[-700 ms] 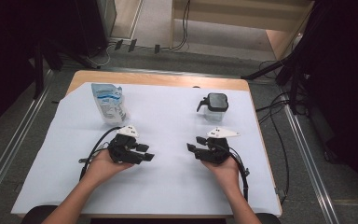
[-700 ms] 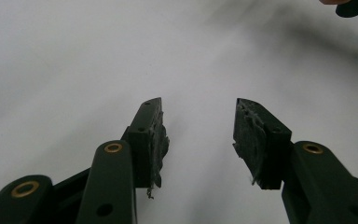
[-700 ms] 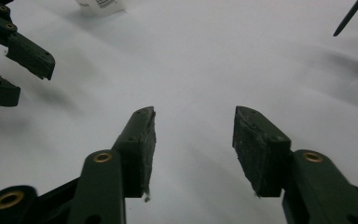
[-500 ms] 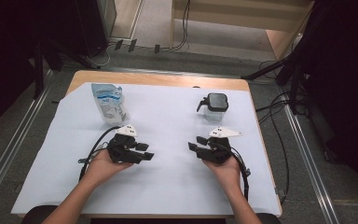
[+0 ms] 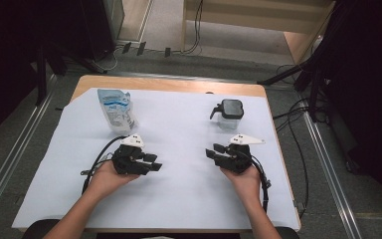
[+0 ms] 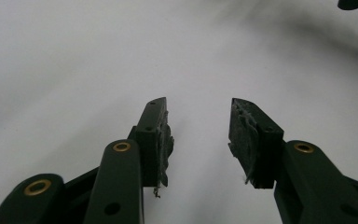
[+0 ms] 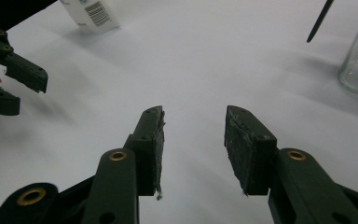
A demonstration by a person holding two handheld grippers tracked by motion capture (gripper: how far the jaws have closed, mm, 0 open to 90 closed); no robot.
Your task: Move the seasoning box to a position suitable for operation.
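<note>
- Since the earlier frames nothing has shifted — both hands rest on the white-covered counter (image 5: 189, 199).
- Left gripper (image 5: 151, 163) and right gripper (image 5: 213, 151): fingers half open, holding nothing.
- White-and-blue refill pouch (image 5: 116, 109) stands beyond the left gripper; clear glass jar with black lid (image 5: 228, 114) beyond the right — approach each squarely, gripping low.

Left gripper (image 6: 198, 140) parted (nothing between) over white table sheet (image 6: 74, 70)

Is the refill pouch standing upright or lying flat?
Upright: the refill pouch stands on its base on the white table cover, behind the left claw.

No visible change (2 hand-held grippers (image 5: 151, 166) (image 5: 213, 153) unmoved)
</note>
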